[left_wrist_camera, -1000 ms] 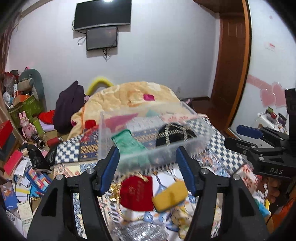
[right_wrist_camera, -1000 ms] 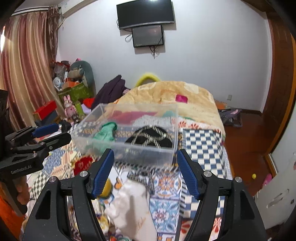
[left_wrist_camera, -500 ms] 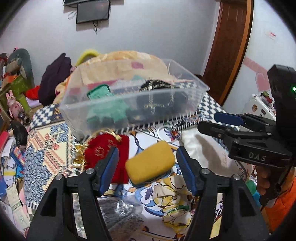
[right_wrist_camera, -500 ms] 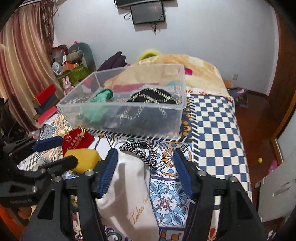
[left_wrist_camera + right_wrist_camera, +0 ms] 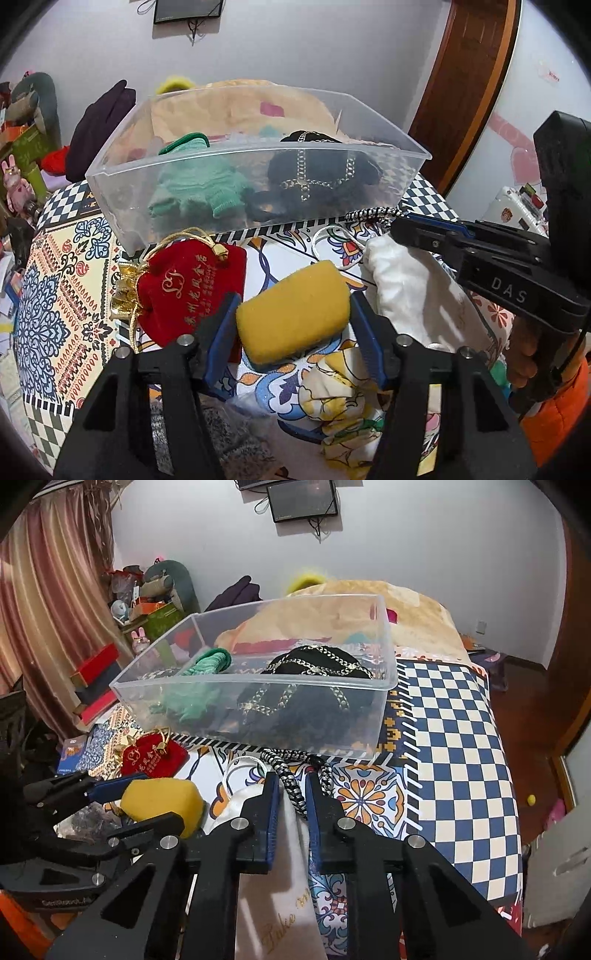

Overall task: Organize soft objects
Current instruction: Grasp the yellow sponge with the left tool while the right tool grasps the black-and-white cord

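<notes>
A clear plastic bin [image 5: 402,146] [image 5: 384,679] sits on the bed and holds a green knit glove [image 5: 195,184] [image 5: 207,662] and a black bag with a gold chain [image 5: 317,173] [image 5: 317,672]. My left gripper [image 5: 293,314] is shut on a yellow sponge [image 5: 293,310] [image 5: 162,805] lying on the bedspread. My right gripper [image 5: 291,794] [image 5: 399,225] has narrowed around the black-and-white cord [image 5: 291,775] [image 5: 369,214] and neck of a white drawstring bag [image 5: 410,284] [image 5: 280,886]. A red velvet pouch [image 5: 188,288] [image 5: 151,757] lies left of the sponge.
A floral cloth [image 5: 343,398] and a grey glittery piece [image 5: 229,443] lie near my left gripper. The patterned bedspread [image 5: 454,738] runs to its right edge above the wooden floor. An orange blanket [image 5: 406,605] is piled behind the bin. Clutter and boxes [image 5: 96,679] stand at left.
Both grippers dropped and moved forward to the bedspread. My left gripper closed on the yellow sponge. My right gripper closed in on the white bag's cord and neck.
</notes>
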Demonstrator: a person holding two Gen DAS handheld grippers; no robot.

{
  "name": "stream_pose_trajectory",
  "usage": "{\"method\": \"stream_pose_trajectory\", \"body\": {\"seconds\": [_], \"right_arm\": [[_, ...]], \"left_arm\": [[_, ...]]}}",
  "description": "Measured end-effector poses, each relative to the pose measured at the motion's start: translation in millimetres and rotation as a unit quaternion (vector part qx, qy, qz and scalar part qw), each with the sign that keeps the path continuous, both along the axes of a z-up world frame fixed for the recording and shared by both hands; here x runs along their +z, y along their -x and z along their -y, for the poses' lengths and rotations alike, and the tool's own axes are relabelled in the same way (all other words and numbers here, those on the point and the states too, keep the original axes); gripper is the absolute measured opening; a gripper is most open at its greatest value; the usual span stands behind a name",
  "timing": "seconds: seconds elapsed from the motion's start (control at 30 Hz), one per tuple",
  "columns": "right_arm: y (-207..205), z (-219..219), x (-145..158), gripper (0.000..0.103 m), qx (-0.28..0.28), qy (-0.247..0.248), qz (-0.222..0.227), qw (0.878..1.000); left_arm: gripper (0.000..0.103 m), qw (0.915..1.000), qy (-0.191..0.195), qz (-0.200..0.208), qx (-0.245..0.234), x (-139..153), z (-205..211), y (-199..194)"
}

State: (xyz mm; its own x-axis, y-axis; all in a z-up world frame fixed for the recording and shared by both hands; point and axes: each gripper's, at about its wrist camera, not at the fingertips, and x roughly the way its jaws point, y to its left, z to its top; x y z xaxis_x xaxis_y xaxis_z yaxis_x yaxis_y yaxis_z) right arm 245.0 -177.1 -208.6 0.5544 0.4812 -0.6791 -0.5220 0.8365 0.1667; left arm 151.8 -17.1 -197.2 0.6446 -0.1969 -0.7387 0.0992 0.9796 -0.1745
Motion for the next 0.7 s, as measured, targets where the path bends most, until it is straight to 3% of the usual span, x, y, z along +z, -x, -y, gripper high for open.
{"method": "stream_pose_trajectory", "body": {"seconds": [0.27,0.7], "right_arm": [[7,3,16,0.010,-0.001,-0.011,0.025,1.000],[22,6,66,0.007,0.003,-0.028,0.108,0.994]], "left_arm": [[0.053,0.9995,0.006,0.029,0.009,22,-10,12],[0.053,0.9922,-0.002,0.118,0.039,89,-33,23]]}}
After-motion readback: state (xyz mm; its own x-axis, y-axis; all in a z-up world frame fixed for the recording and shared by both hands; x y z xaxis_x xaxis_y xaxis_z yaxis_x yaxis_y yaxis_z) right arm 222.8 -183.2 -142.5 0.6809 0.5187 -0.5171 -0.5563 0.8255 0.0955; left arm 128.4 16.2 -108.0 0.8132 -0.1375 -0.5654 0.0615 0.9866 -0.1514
